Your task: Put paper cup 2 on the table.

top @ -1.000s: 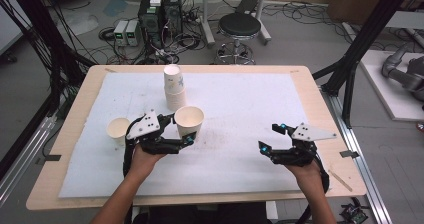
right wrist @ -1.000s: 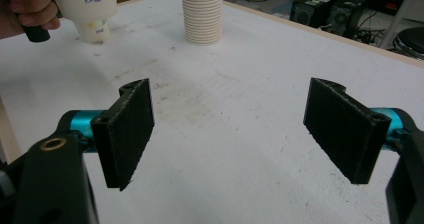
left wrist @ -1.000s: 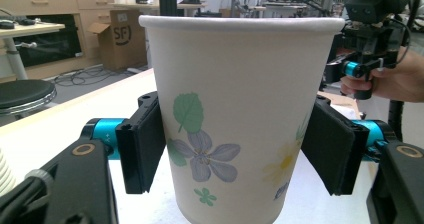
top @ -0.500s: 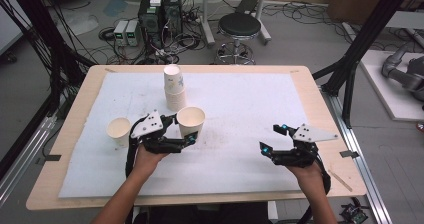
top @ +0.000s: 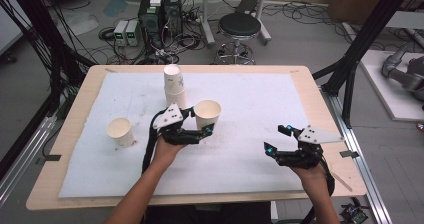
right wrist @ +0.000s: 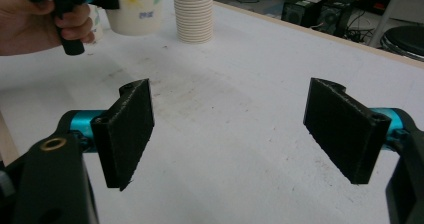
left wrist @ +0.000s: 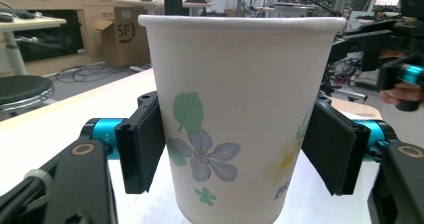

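Note:
A white paper cup [top: 207, 113] printed with flowers stands upright between the jaws of my left gripper [top: 200, 122], which is shut on its sides. In the left gripper view both black pads [left wrist: 145, 149] press the cup [left wrist: 240, 109]. The cup [right wrist: 135, 6] looks slightly off the mat in the right gripper view. A stack of paper cups [top: 173, 85] stands just behind it. A single empty cup [top: 120, 131] sits to the left. My right gripper [top: 278, 139] hovers open over bare mat at the front right, its jaws [right wrist: 230, 129] wide apart and empty.
A white mat [top: 250, 99] covers the wooden table [top: 310, 91]. The stack of cups [right wrist: 193, 11] rises close beside the held cup. Behind the table stand a black stool [top: 240, 26] and electronics with cables on the floor.
My left gripper has carried the flowered cup a little to the right, away from the single cup. The right gripper has stayed in place and open.

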`<control>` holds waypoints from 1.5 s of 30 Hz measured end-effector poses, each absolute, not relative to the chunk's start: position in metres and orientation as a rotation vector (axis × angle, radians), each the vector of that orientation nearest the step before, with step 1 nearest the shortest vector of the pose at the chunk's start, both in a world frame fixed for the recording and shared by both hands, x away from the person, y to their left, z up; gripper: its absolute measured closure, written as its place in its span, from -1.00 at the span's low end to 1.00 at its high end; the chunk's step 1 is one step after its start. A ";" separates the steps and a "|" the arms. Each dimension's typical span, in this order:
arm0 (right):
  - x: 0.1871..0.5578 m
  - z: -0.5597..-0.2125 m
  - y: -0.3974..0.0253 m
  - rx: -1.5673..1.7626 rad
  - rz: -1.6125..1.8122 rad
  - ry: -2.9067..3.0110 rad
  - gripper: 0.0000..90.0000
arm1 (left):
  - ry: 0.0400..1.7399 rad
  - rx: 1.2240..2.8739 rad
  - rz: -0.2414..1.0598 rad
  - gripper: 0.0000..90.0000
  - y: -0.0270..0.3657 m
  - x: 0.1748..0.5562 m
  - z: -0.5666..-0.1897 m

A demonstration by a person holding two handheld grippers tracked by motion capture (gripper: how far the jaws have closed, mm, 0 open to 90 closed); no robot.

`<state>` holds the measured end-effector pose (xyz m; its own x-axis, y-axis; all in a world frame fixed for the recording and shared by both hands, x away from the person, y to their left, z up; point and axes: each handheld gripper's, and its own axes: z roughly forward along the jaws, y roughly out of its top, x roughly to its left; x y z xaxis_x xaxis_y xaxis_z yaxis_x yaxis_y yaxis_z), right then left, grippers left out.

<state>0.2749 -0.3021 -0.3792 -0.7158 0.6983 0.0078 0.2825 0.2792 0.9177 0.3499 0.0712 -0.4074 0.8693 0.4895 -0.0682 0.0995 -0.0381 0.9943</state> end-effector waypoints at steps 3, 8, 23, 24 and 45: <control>0.274 -0.378 -0.305 0.884 1.427 2.143 -0.54 | 0.480 1.609 0.318 -0.33 0.054 0.359 -0.410; 0.273 -0.377 -0.309 0.894 1.431 2.128 -0.54 | 0.509 1.635 0.293 -0.33 0.034 0.371 -0.421; 0.275 -0.377 -0.309 0.892 1.434 2.135 -0.54 | 0.624 1.783 0.284 -0.32 -0.002 0.391 -0.453; 0.275 -0.377 -0.309 0.892 1.434 2.135 -0.54 | 0.624 1.783 0.284 -0.31 -0.002 0.391 -0.453; 0.274 -0.376 -0.308 0.881 1.434 2.138 -0.54 | 0.670 2.009 0.359 -0.31 -0.001 0.374 -0.451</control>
